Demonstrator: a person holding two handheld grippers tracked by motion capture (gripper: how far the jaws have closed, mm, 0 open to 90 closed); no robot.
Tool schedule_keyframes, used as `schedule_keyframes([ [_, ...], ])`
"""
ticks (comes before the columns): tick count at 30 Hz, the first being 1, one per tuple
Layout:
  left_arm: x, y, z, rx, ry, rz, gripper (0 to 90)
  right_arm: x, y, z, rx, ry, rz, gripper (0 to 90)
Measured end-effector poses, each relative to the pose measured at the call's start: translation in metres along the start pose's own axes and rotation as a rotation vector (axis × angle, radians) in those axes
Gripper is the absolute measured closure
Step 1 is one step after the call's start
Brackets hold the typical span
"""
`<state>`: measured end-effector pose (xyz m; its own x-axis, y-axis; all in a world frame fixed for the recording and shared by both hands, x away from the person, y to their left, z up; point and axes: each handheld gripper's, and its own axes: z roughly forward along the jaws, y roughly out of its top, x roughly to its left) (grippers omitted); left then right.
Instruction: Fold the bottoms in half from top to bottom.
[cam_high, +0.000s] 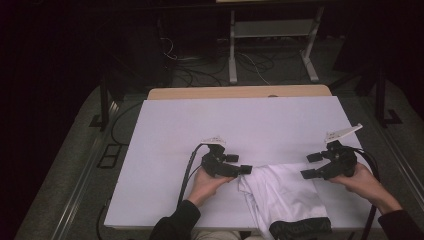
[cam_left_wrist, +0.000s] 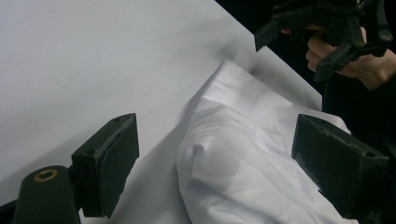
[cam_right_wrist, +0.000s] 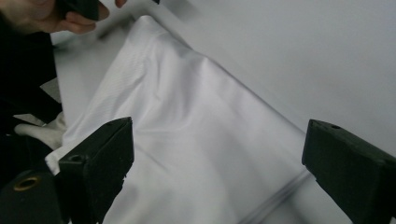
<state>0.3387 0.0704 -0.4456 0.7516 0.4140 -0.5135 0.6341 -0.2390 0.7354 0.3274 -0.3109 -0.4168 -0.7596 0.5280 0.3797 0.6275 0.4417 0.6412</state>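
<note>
The white cloth (cam_high: 280, 192) lies at the near edge of the table (cam_high: 175, 130), a bit right of the middle. It looks like a piece of clothing with a dark band (cam_high: 300, 229) at its end, and that end hangs over the near edge. I think the cloth is soft and light. It will bend and fold when I lift it, and it may slide on the smooth white table top. It will not break. A good spot to grab is a corner or an edge, where the cloth is thin. I should pinch it tight, or it will slip out.

My left tongs (cam_high: 245, 169) sit at the left corner of the cloth. In the left gripper view their jaws stand wide apart with a bump of cloth (cam_left_wrist: 205, 158) between them, but the pads do not press on it. They hold nothing.

My right tongs (cam_high: 311, 165) are at the right side of the cloth. Their jaws are wide open too, over the cloth (cam_right_wrist: 196, 140), and they hold nothing.
</note>
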Motion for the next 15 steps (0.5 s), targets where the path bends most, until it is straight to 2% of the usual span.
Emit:
schedule_keyframes([
  [15, 0.007, -0.005, 0.013, 0.092, -0.033, -0.048, 17.1, -0.031, -0.003, 0.013, 0.043, -0.072, 0.043, 16.4],
])
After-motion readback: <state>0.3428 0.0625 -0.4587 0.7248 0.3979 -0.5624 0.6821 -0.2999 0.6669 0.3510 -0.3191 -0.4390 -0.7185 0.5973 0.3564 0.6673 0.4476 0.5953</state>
